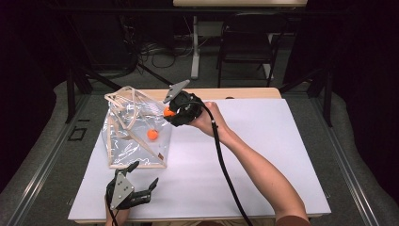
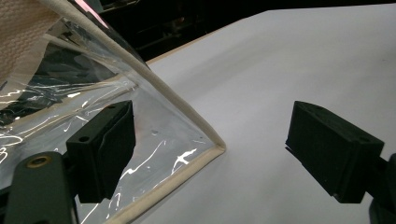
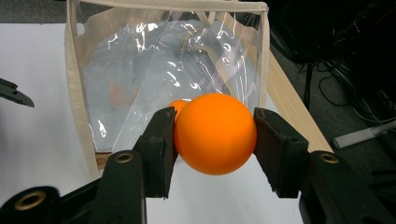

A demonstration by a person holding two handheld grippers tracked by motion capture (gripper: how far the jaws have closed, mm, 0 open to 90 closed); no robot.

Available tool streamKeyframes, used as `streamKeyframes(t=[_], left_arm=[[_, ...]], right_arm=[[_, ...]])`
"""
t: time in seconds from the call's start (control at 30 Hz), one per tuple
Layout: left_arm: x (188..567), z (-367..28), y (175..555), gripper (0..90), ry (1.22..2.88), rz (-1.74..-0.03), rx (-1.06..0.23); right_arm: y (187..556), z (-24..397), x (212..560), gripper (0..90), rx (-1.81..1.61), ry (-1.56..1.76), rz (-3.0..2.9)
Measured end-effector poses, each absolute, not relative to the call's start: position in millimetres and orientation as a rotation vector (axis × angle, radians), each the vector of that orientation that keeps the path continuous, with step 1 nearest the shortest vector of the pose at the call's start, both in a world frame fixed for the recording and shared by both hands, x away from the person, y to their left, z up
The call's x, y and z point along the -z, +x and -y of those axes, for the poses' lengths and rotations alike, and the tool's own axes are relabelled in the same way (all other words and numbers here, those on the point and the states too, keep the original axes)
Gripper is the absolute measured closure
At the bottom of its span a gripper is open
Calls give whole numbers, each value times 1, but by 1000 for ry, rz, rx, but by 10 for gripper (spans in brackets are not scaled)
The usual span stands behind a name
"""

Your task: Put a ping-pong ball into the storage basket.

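High view, from its left side: the left gripper point(image 1: 141, 181) rests low on the white table point(image 1: 263, 155), just in front of the near bottom edge of the clear plastic bag point(image 1: 123, 136), with its jaws spread wide and nothing between them. From the left gripper view the same spread is plain, one black jaw standing in front of the bag's cream-trimmed corner point(image 2: 212, 142) and the other out over bare table; neither pad touches the bag.

Moving right, the bag stands upright with cream edging and looped handles at its top, and one orange ball point(image 1: 152, 134) already lies inside it, seen through the plastic. Further right, the right gripper point(image 1: 170, 112) hangs at the bag's upper right side with a second orange ball point(image 3: 215, 133) clamped between its jaws; in the right gripper view both pads press on the ball's sides, and the bag's clear wall stands just beyond it.

The step in hand looks like the carry of this second ball to the bag's mouth. Whether the ball is already above the opening or just outside the rim is hard to tell, since the clear plastic and the gripper body blur that edge.

The next move probably calls for bringing the ball clear over the rim and between the handles, then spreading the jaws so it drops beside the first. The left gripper is well placed to steady the bag's lower corner if it tips.
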State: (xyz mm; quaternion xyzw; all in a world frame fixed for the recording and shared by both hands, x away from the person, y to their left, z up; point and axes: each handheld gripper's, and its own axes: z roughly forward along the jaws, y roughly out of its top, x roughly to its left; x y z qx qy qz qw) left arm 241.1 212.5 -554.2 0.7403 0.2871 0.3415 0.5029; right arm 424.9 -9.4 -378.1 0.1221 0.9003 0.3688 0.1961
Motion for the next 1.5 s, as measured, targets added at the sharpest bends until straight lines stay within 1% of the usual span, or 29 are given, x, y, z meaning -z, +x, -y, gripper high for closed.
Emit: streamKeyframes(t=[1.5], left_arm=[[554, -213, 241, 156, 1790, -692, -823]], right_arm=[[430, -14, 368, 506, -1118, 323, -2464]])
